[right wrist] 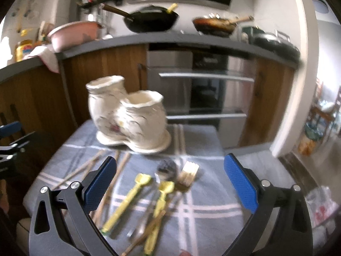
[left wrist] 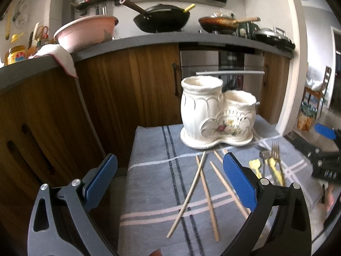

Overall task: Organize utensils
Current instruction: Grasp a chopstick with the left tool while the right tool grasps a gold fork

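A white ceramic double-pot utensil holder (left wrist: 215,113) stands at the far side of a small table covered with a grey-blue striped cloth (left wrist: 153,183); both pots look empty. Wooden chopsticks (left wrist: 191,189) lie crossed on the cloth in front of it. My left gripper (left wrist: 170,162) is open and empty above them. To their right lie a gold fork (left wrist: 277,160) and yellow-handled utensils (left wrist: 272,168). In the right wrist view the holder (right wrist: 130,115) is ahead; yellow-handled utensils (right wrist: 127,200), a spoon (right wrist: 166,168) and a fork (right wrist: 187,177) lie below my open, empty right gripper (right wrist: 170,164).
Wooden kitchen cabinets (left wrist: 127,89) and an oven (right wrist: 202,89) stand behind the table. The counter above carries a pink basin (left wrist: 85,32), a black wok (left wrist: 162,19) and a frying pan (left wrist: 219,23). The other gripper shows at the right edge (left wrist: 326,149). The table edge drops off at left.
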Action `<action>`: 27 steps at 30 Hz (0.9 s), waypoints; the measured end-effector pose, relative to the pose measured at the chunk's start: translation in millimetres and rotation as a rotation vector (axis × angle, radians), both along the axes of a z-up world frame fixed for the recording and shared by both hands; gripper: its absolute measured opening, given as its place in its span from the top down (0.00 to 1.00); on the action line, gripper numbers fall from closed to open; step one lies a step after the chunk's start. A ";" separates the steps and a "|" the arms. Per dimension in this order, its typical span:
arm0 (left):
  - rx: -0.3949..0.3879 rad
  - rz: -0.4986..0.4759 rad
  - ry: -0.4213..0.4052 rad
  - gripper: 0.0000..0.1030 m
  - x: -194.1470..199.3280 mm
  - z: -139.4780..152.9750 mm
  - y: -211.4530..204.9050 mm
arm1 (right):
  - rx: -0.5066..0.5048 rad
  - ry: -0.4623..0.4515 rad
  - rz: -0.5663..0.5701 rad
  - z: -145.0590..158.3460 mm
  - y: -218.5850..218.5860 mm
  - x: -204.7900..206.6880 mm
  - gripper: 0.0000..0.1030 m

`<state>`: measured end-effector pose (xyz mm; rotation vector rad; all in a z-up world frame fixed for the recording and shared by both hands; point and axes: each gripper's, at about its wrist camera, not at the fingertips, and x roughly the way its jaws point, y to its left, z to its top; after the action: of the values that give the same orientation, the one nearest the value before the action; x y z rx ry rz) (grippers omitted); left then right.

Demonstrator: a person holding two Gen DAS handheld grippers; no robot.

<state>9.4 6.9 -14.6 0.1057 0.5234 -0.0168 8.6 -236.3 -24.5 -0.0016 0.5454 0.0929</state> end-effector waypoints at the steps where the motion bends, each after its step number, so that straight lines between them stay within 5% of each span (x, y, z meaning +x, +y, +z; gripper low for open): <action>1: 0.006 0.000 0.007 0.05 1.2 -1.2 1.5 | 0.002 0.016 0.007 -2.7 -3.8 1.9 0.03; 11: 0.025 -0.066 0.183 0.07 27.8 -33.6 19.3 | -0.048 0.151 -0.012 -26.9 -21.2 16.4 0.10; 16: 0.016 -0.099 0.246 0.22 41.5 -49.1 13.5 | 0.005 0.240 0.001 -38.1 -23.8 29.3 0.42; 27: 0.019 -0.222 0.370 0.39 56.0 -69.2 -3.5 | 0.042 0.393 0.090 -51.7 -13.7 44.8 0.60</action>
<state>65.4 3.4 -83.8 0.1803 0.8799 -0.2523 53.4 -250.0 -76.2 0.0334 0.9362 0.1947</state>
